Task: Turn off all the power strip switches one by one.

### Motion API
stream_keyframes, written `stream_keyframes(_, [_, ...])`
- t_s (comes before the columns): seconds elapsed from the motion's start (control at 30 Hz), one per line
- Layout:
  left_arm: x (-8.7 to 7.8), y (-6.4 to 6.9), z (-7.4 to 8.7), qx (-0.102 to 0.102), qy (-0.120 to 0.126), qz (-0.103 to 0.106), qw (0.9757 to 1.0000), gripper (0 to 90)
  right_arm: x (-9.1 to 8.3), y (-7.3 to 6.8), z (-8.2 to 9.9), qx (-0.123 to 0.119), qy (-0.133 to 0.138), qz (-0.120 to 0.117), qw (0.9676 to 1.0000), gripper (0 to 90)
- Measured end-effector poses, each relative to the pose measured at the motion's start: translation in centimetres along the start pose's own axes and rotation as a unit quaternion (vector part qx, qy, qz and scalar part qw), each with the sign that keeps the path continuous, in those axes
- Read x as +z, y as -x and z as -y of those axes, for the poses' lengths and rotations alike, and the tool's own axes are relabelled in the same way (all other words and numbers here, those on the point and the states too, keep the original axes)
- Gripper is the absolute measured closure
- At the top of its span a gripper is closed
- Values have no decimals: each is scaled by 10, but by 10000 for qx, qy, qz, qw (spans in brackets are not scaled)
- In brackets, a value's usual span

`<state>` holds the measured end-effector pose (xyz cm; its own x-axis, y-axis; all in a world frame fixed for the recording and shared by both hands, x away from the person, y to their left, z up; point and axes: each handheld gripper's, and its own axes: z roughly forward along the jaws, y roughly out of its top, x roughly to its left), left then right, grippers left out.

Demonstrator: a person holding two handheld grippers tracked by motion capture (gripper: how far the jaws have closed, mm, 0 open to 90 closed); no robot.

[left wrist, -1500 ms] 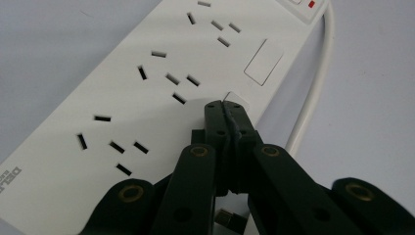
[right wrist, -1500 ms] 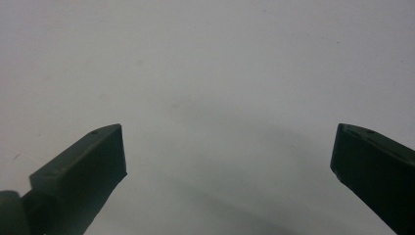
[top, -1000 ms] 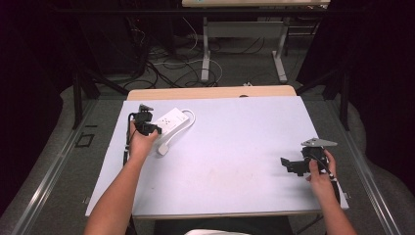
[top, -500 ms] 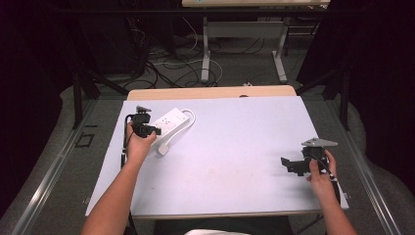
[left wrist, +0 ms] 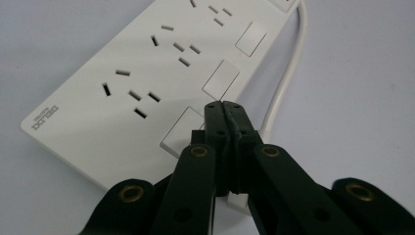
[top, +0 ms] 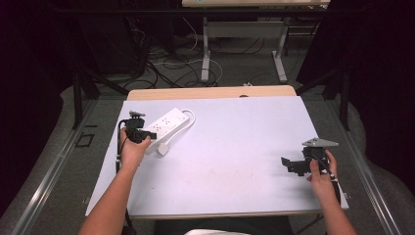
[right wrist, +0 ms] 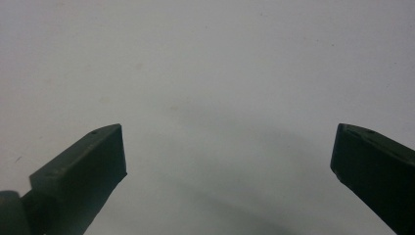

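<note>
The power strip is the single white object on the table, lying at the near-left part of the pale surface with its length running diagonally away toward the right. Nearest the camera in the high view, two bare forearms come in from the bottom edge, one on each side. The right hand sits low at the table's right side, holding the right gripper pointed leftward over bare tabletop, well apart from the strip; a grey three-cornered plate rides on top of it. In the right gripper view its two black jaws stand wide apart with nothing between them, only the pale surface beyond.

Farther in, the left hand reaches forward at the left side and holds the left gripper at the strip's near end. In the left gripper view the jaws are pressed fully together, empty, their tips over one of the strip's square switches near its right-hand edge; whether they touch it cannot be told.

That view counts three sets of sockets and three switches on the strip's face, with a fourth switch partly cut off. One white cord curves along its right side, and the high view shows it looping round the far end to a white plug lying just beside the strip.
</note>
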<state>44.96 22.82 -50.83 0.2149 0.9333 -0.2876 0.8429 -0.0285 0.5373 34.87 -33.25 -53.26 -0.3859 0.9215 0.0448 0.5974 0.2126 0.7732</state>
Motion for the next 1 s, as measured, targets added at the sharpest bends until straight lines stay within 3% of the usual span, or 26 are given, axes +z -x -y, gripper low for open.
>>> stream_keyframes(0.4, [0, -12, 8, -150, -56, -5, 9999, 900, 1, 0, 0, 14, -16, -5, 10000, 0])
stream_keyframes(0.47, [0, -14, 8, -115, 22, -36, 9999, 900, 0, 0, 0, -19, -28, 3, 10000, 0])
stream_keyframes(0.5, [1, -13, 7, -214, 55, -21, 9998, 900, 0, 0, 0, -23, -25, 5, 10000, 0])
stream_keyframes(0.57, [0, -15, 5, -134, -48, 0, 9999, 900, 1, 0, 0, -18, -19, 1, 10000, 0])
stream_keyframes(0.6, [1, -14, 5, -198, 47, -30, 9998, 900, 1, 0, 0, 22, -15, 1, 10000, 0])
stream_keyframes(0.8, [5, -16, 3, -221, -59, -106, 9997, 900, 0, 0, 0, 2, -29, 8, 10000, 0])
stream_keyframes(1.0, [7, -15, 4, -199, 0, -139, 9997, 900, 1, 0, 1, 4, -12, -13, 10000, 0])
